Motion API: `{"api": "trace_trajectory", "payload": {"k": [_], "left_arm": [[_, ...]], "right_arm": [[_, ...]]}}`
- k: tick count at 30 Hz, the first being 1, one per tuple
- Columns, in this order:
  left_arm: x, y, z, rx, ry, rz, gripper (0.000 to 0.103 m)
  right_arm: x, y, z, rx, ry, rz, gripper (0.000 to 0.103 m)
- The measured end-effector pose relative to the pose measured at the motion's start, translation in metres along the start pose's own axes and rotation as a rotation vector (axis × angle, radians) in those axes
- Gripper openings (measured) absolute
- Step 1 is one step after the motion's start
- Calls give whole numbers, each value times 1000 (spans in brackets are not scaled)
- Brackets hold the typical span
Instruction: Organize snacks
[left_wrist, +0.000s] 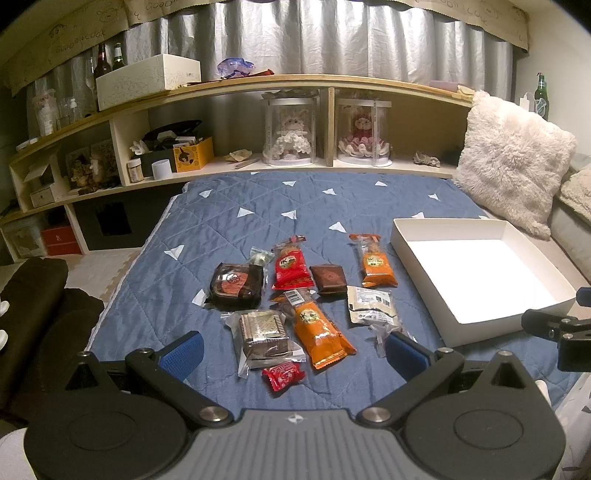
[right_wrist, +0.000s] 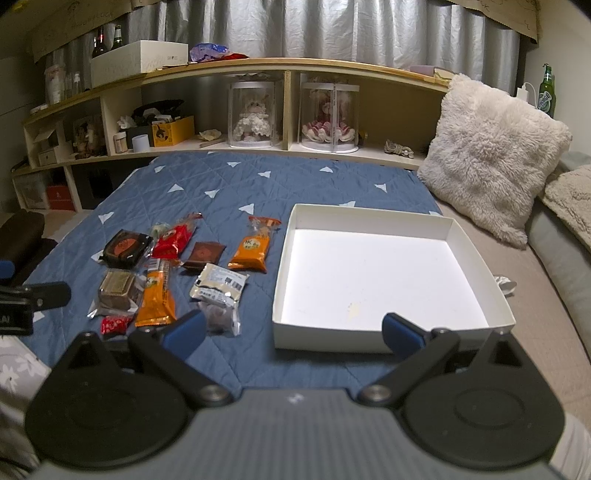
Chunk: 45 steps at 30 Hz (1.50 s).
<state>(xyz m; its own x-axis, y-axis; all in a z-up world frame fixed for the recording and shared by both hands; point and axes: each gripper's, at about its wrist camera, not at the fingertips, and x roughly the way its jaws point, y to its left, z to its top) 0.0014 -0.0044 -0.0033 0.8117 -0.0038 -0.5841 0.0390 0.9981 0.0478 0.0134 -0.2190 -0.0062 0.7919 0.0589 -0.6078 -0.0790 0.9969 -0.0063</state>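
Held the left gripper (left_wrist: 293, 347) low over the near edge of the bed, fingers spread wide and gripping nothing. Kept the right gripper (right_wrist: 294, 330) likewise parted and empty, straddling the near corner of the white box (right_wrist: 332, 336). Judged this a starting stance: one tool facing the pile, the other at the container.

Found the snacks all loose on the blue quilt (left_wrist: 258, 199), none yet in the box. Counted, nearest first, a small red candy (left_wrist: 282, 376), a brown cake in clear wrap (left_wrist: 262, 332) and a long orange pack (left_wrist: 321, 332) touching it. Noted a white packet (left_wrist: 371, 304) to their right, with something dark in clear film just before it, possibly another sweet; could not read it. Saw farther off a dark round-labelled pack (left_wrist: 236, 284), a red pack (left_wrist: 291, 267), a brown square (left_wrist: 328, 278) and a second orange pack (left_wrist: 375, 264), that last one nearest the box.

Took the box to be set just beside the pile for short carries. Expected the soft quilt to give under a pinch, and the slick wrappers to slide.

Made out beyond the bed a fluffy pillow (left_wrist: 513, 158) propped at the right, a long wooden shelf (left_wrist: 295, 83) with two dolls in clear cases (left_wrist: 291, 129), a green bottle (left_wrist: 541, 98), and grey curtains (left_wrist: 332, 33) behind.
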Motion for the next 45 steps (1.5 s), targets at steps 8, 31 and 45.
{"api": "trace_trajectory", "payload": {"k": [8, 31, 45], "left_arm": [[0, 0, 0, -1, 0, -1, 103], [4, -2, 0, -4, 5, 4, 103], [36, -1, 26, -11, 79, 68, 103]], "right_arm": [[0, 0, 0, -1, 2, -1, 102], [1, 0, 0, -4, -1, 5, 102], [27, 0, 20, -1, 24, 86, 102]]}}
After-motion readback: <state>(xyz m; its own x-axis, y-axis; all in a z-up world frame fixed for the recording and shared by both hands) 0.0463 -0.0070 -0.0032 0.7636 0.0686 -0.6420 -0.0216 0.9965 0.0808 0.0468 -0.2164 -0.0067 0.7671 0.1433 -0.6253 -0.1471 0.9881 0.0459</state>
